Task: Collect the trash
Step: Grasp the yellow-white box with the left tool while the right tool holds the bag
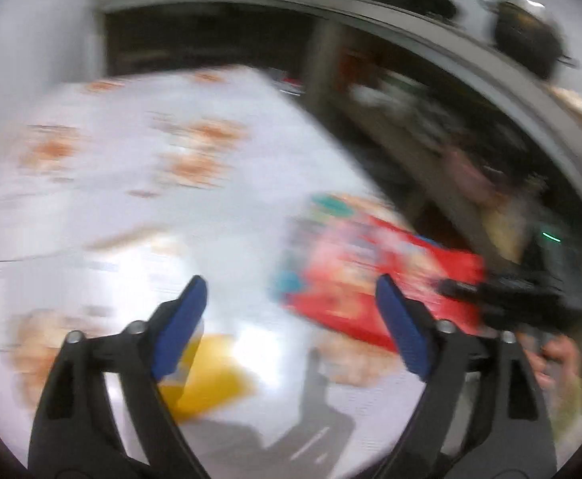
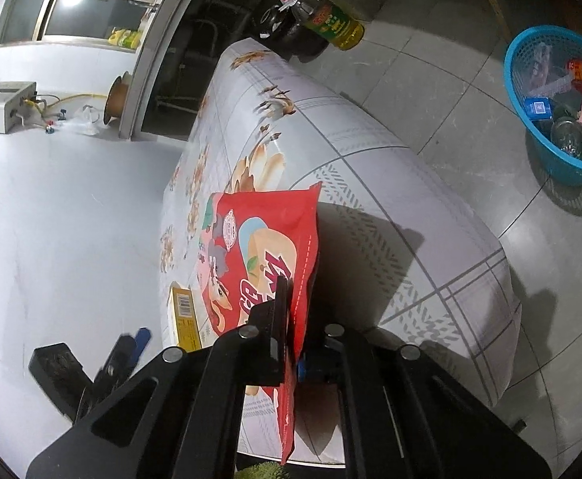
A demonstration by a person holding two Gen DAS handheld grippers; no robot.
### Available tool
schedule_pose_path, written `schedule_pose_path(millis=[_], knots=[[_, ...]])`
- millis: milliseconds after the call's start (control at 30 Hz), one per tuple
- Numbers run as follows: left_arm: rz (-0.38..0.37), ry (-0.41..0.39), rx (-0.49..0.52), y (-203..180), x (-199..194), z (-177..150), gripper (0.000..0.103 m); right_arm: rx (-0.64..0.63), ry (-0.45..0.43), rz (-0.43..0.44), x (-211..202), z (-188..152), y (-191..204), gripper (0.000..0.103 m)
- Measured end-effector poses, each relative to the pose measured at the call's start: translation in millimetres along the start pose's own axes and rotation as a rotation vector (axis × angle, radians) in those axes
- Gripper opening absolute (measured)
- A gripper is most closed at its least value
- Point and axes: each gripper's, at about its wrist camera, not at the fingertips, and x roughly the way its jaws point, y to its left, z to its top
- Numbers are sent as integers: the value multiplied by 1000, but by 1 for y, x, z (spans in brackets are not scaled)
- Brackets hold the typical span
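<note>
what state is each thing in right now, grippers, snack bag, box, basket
right gripper: shut on the red snack bag
red snack bag: pinched at its edge, standing on edge over the table
left gripper: open, nothing between its fingers
yellow box: lying on the table, untouched
blue basket: on the floor, already holding trash

table: white oilcloth-covered table with orange leaf print (image 2: 371, 183) on pale grey tiled floor (image 2: 430, 92) | bottles: green-labelled oil bottle (image 2: 337, 24) beside dark bottle with red-white cap (image 2: 287, 20), beyond the table's far end | wall: white box-shaped appliance with yellow hose (image 2: 1, 105) | counter: dark round pot (image 1: 530, 36)
</note>
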Motion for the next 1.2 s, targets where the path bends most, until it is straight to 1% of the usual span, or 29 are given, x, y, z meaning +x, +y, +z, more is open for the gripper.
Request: schedule_pose_path(millis=[33,67,100,133,233,300,333,467,567,600,733,867,933,1067,1200], knots=[[102,-3,-15,13,1,2,84,-2,0,-1,1,-1,1,4],[143,4,-27,21,3,3,84,-4,0,-2,1,-1,2,4],[190,32,-52,30,9,3,84,-3,-1,-2,1,-1,2,4],[208,58,-77,38,13,3,84,-4,-1,-2,1,-1,2,4],[238,112,-121,43,27,-1,84,2,-3,2,2,-3,2,4],[259,136,-119,47,34,-4,84,3,-5,2,2,-3,2,4],[262,144,-118,45,37,-6,86,2,-6,1,2,-4,2,4],[280,140,-102,42,41,-7,88,4,-7,3,2,-4,2,4],[328,162,-76,42,49,-9,88,8,-8,6,2,-4,1,4],[334,165,-81,43,51,-9,88,8,-8,6,1,-3,1,4],[317,187,-112,49,56,-12,88,7,-7,6,2,-3,1,4],[294,186,-120,51,59,-15,87,14,-8,12,2,-3,0,4],[288,180,-111,50,60,-16,79,25,-6,21,2,-3,-2,4],[301,167,-87,47,59,-17,77,42,-6,38,2,-2,-5,4],[308,160,-71,44,58,-17,73,51,-3,54,0,-1,-9,4]])
